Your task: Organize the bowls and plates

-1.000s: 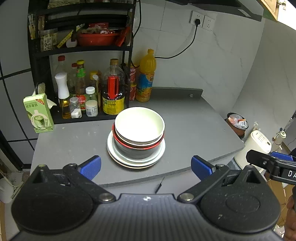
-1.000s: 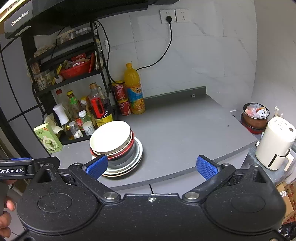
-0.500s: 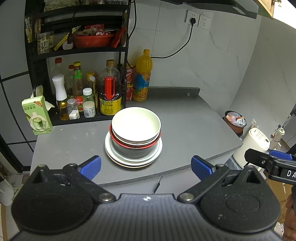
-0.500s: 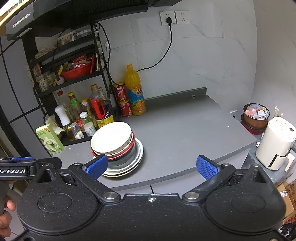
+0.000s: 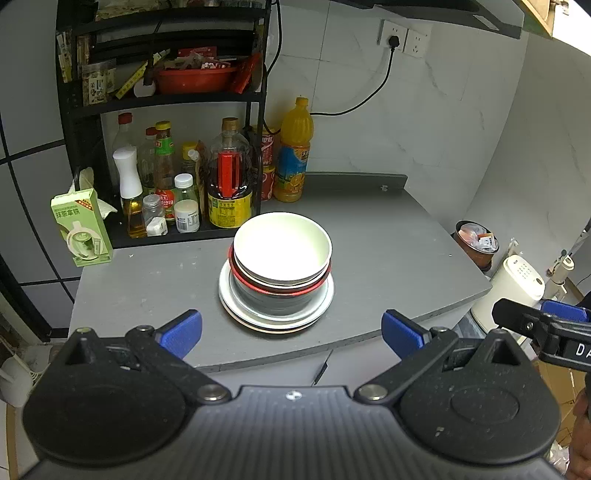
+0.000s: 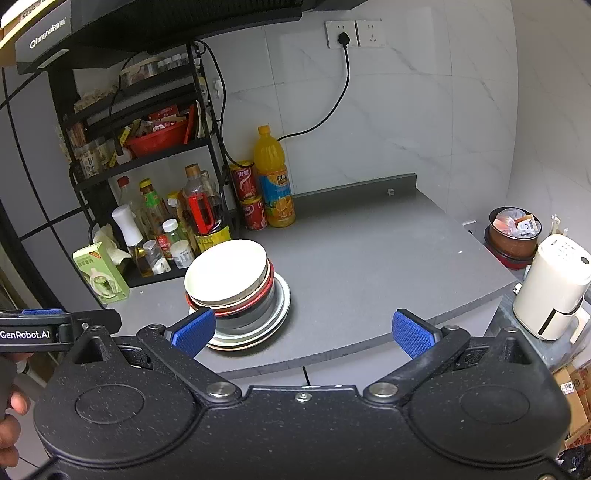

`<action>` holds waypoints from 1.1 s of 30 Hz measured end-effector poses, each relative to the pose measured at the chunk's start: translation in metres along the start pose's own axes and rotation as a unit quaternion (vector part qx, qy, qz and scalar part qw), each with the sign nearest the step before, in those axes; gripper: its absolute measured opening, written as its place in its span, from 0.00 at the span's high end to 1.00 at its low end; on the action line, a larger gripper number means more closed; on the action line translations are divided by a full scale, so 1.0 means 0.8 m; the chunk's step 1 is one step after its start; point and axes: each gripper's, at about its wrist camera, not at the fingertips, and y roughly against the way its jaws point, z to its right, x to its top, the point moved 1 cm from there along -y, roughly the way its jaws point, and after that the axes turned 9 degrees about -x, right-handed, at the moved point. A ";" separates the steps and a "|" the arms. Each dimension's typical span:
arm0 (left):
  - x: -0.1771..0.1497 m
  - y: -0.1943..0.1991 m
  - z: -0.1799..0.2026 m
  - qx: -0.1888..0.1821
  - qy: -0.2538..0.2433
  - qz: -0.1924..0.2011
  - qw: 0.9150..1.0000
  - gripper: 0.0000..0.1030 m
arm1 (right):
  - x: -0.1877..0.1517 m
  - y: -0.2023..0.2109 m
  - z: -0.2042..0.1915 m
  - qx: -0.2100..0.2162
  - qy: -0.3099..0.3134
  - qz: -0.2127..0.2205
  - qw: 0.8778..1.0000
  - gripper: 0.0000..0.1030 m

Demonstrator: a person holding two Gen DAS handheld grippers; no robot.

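Closer now, bowl stack [image 5: 280, 273] lies beyond spread fingers [image 5: 181, 330].

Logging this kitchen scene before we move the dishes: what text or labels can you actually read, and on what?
"GenRobot.AI": on the left gripper, seen from the right wrist.
"DA", then cut off by the frame edge: on the right gripper, seen from the left wrist.
"Qianghai", roughly; partly blurred: on the range hood.
Green carton, orange juice bottle, sauce bottles: print unreadable.

grey counter [image 5: 369, 236], black rack [image 5: 258, 110], marble wall [image 6: 424, 110]
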 end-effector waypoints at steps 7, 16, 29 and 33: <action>0.000 0.000 -0.003 -0.001 0.001 0.000 1.000 0.01 | -0.001 0.000 -0.003 0.001 0.003 -0.001 1.000 0.00; 0.001 0.001 -0.003 0.001 -0.003 0.001 1.000 0.01 | -0.001 0.001 -0.004 0.001 0.003 0.000 1.000 0.00; 0.001 -0.002 -0.004 0.001 -0.004 -0.002 1.000 0.01 | -0.004 0.001 -0.002 -0.001 0.000 0.000 1.000 0.00; 0.002 -0.004 0.000 -0.001 -0.006 -0.002 1.000 0.01 | -0.004 0.001 -0.001 -0.002 0.001 0.000 1.000 0.00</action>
